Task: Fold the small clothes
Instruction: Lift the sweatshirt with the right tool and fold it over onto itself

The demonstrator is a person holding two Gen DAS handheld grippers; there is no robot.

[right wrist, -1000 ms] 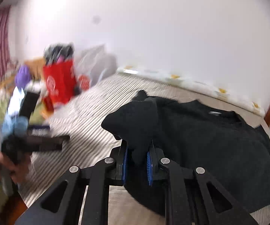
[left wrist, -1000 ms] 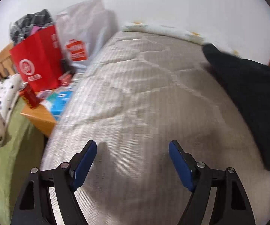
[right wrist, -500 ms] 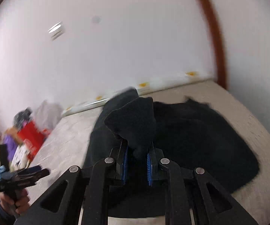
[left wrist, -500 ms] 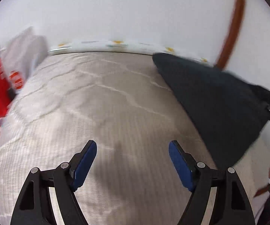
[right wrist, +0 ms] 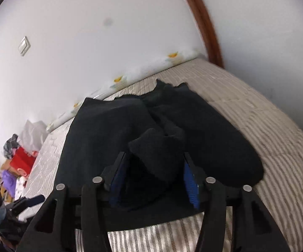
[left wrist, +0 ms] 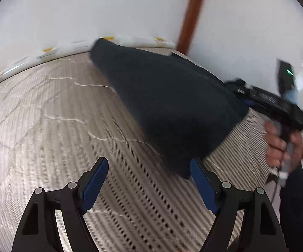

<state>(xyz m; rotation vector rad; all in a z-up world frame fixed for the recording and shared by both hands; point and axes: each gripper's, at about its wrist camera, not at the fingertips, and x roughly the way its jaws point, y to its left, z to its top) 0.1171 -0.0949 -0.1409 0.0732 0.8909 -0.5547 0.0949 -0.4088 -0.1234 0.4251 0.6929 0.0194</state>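
left gripper (left wrist: 149, 180) is hovering over the mattress (left wrist: 46, 126), jaws spread wide and gripping nothing, the sweater's (left wrist: 168, 105) hem lying just beside its right finger. sweater is lying across the mattress toward the wall. right gripper (right wrist: 154, 178) is sitting with jaws parted around a bunched sleeve (right wrist: 155, 153).
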